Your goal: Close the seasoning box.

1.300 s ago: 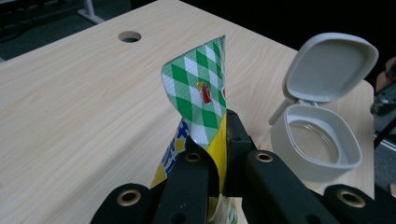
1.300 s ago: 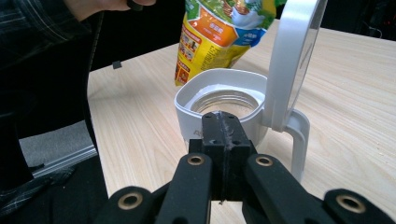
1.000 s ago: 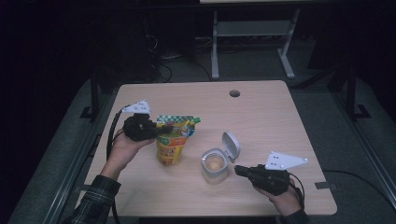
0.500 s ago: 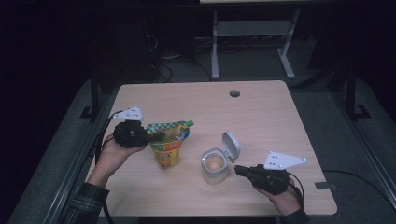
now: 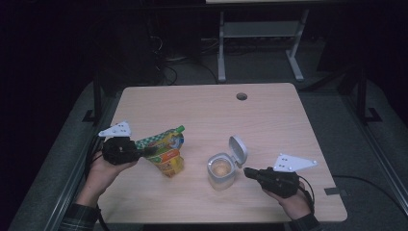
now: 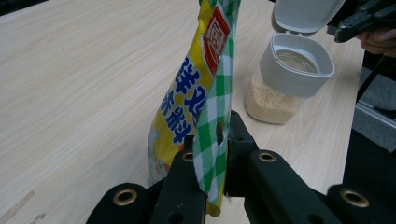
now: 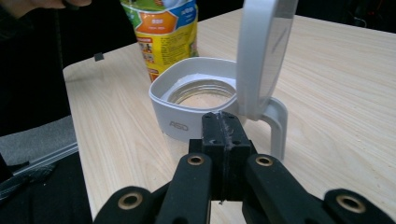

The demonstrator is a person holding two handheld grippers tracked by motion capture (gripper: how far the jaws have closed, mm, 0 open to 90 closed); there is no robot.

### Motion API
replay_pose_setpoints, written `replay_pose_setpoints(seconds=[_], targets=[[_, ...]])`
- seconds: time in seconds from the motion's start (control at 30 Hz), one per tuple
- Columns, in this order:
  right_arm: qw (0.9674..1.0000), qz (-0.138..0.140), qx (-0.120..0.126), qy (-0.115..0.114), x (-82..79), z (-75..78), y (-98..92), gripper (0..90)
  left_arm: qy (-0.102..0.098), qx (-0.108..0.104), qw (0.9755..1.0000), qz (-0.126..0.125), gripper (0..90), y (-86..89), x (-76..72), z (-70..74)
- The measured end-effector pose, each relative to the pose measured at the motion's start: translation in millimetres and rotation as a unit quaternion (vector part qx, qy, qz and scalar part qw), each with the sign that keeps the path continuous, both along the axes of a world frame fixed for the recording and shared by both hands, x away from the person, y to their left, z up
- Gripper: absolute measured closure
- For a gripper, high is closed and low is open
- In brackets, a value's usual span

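From the high view, the left gripper [image 5: 144,151] grips the seasoning pouch [image 5: 165,153] by its top edge, pouch bottom on the table [image 5: 269,120]; the right gripper [image 5: 250,172] waits closed and empty just beside the open jar [image 5: 222,169]. Left gripper view: jaws clamped on the pouch's checked seal, jar beyond them. Right gripper view: shut jaws, jar directly ahead, lid [image 7: 264,56] upright. Likely a refill; next, carry and tip the pouch over the jar mouth.

On the surface [image 5: 269,125] the pouch [image 5: 166,153] stands left of the open jar [image 5: 222,171] — left tool [image 5: 144,151] at the pouch, right tool [image 5: 248,172] just beside the jar.
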State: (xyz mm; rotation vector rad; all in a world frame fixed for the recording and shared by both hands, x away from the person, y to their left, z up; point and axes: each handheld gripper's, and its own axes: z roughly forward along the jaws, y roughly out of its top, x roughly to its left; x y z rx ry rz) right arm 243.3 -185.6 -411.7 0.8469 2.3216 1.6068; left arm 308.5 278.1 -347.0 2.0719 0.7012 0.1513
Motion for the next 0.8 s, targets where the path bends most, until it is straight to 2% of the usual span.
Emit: replay_pose_setpoints(seconds=[0.23,0.4,0.8], targets=[[0.9999,-0.012,-0.003,0.003,2.7,-0.3,-4.0,89.8,-0.005,-0.004,1.0,0.002,81.9,6.7,-7.3,-5.4],[0.9998,-0.021,-0.004,0.005,6.0,-0.9,-6.5,89.8,-0.003,-0.003,1.0,0.007,67.8,13.0,-12.9,-12.0],[0.999,-0.045,-0.003,0.005,13.9,1.5,-13.6,89.8,-0.01,0.007,0.9992,0.037,43.6,24.8,-30.1,-38.6]])
